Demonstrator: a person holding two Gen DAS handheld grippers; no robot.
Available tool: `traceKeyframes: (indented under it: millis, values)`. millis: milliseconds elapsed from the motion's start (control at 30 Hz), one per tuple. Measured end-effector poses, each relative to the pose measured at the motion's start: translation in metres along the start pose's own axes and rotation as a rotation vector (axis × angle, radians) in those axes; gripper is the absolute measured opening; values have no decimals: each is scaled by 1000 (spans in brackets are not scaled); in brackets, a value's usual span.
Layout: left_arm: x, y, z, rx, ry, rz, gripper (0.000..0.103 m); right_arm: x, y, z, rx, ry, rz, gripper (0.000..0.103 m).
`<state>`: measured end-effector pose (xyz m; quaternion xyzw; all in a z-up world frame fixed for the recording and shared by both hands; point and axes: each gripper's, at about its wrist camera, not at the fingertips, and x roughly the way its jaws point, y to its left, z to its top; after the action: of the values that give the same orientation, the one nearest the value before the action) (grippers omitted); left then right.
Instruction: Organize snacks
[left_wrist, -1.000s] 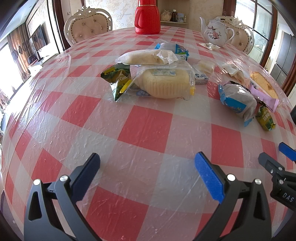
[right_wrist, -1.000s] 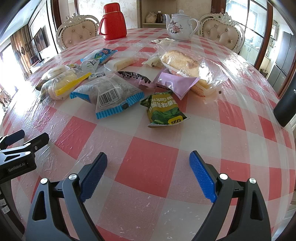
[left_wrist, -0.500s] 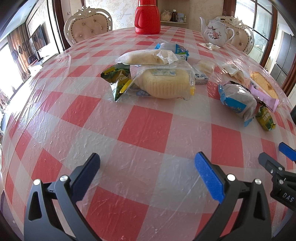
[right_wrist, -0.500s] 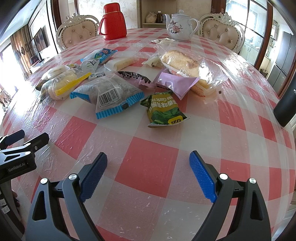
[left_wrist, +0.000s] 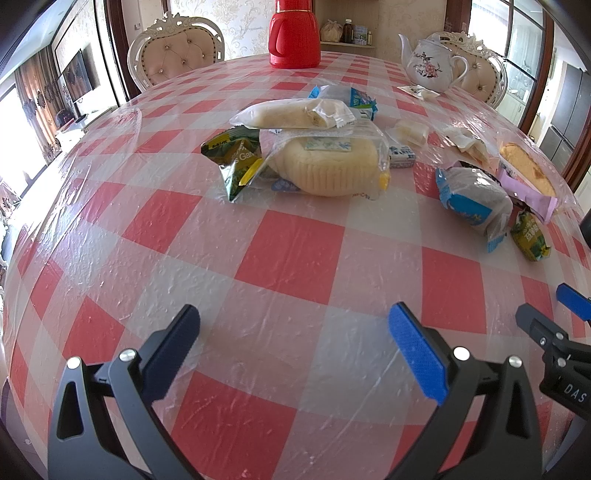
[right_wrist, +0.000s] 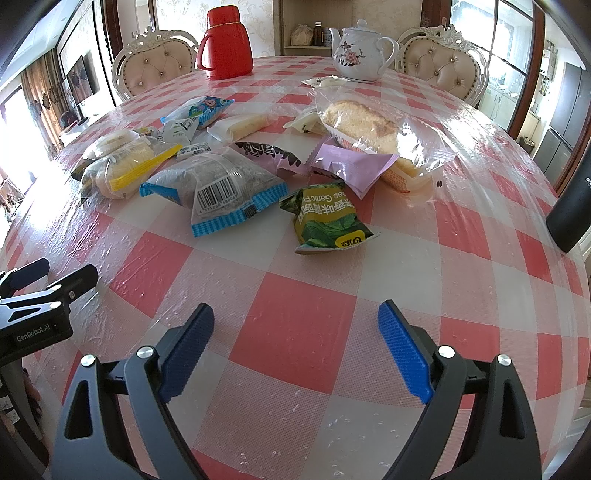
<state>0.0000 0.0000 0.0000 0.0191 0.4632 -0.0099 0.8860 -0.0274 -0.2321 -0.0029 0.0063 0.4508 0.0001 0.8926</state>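
Left hand-held gripper (left_wrist: 293, 341): jaws spread wide, nothing between them, poised over bare cloth at the near edge of the desk (left_wrist: 288, 254). Fingers are black, with ribbed blue pads (left_wrist: 415, 354). Right hand-held gripper (right_wrist: 295, 345): likewise wide apart and empty, same ribbed blue pads (right_wrist: 402, 354).

Desk surface: red-and-white checked cloth under a wrinkled, glossy clear plastic sheet.

Snacks lie loose in a scattered group toward the middle of the desk, well apart from both grippers. Left view: a round pale cake in a clear bag (left_wrist: 327, 166), a long pale roll in crinkled film (left_wrist: 291, 116) resting on top of it, and a green foil packet (left_wrist: 236, 162) touching its left side. Right view: a second green foil packet (right_wrist: 325, 219) lies nearest, a blue-edged clear pack with a barcode (right_wrist: 218, 190) to its left, a lilac wrapper (right_wrist: 351, 164) behind, and a sponge loaf in a clear bag (right_wrist: 373, 136) overlapping that wrapper.

Differences between views: only the right view shows the barcode and the full red jug (right_wrist: 225, 44) with handle; the left view crops the jug's top. A white floral teapot (right_wrist: 360, 51) stands at the far edge.
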Motion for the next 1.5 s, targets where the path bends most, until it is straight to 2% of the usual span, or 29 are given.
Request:
traceKeyframes:
  millis: [1267,1367,1400,1500]
  values:
    - [0,0,0,3,5,-2,102,0,0,0,1,0,0,88]
    - [-2,-1,-1,20,13,-30,102,0,0,0,-2,0,1,88]
    - [-5,-4,-3,30,13,-69,102,1,1,0,-11,11,8,88]
    - [-22,-15,-6,16,-43,-142,102,3,1,4,-88,78,64,87]
